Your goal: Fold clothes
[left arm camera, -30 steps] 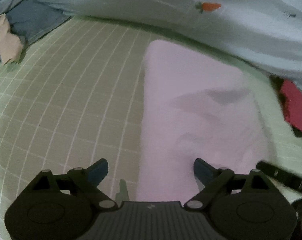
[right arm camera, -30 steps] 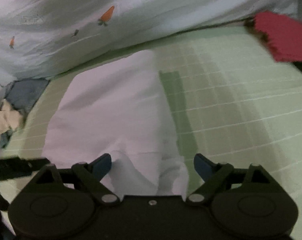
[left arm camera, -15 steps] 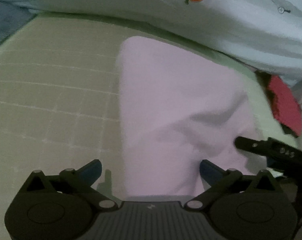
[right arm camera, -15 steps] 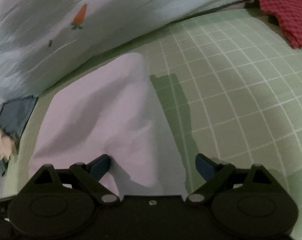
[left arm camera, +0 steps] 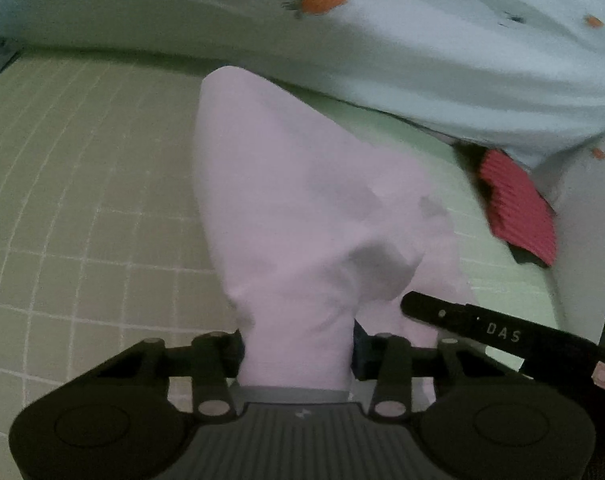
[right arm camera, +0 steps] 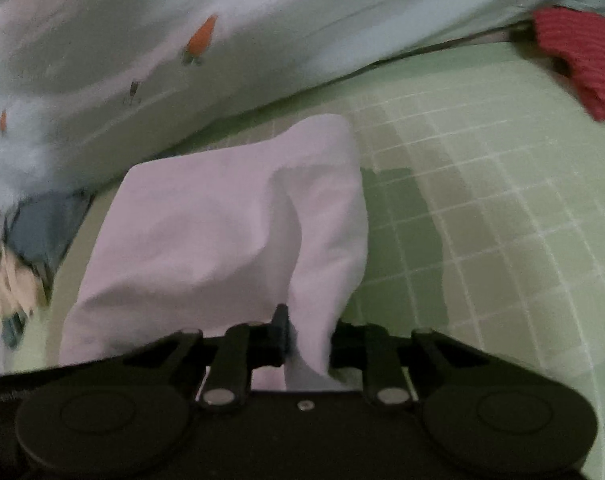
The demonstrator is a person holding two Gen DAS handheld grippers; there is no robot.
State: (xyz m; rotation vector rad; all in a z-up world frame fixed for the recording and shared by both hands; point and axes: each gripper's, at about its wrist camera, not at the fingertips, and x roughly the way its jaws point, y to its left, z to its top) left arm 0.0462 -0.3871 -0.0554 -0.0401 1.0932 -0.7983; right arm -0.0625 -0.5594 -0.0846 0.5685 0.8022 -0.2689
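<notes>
The pink cloth (left arm camera: 302, 200) lies on the green sheet (left arm camera: 82, 200) with its near edge bunched up in both closing tongs, left (left arm camera: 298, 354) and right (right arm camera: 306, 344), so 1 fold is only starting.

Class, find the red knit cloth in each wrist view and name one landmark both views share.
Left wrist: red cloth at the right edge, mid-height, beyond the pink garment.
Right wrist: red cloth in the top right corner.
Shared landmark: the pale carrot-print quilt across the top.
</notes>
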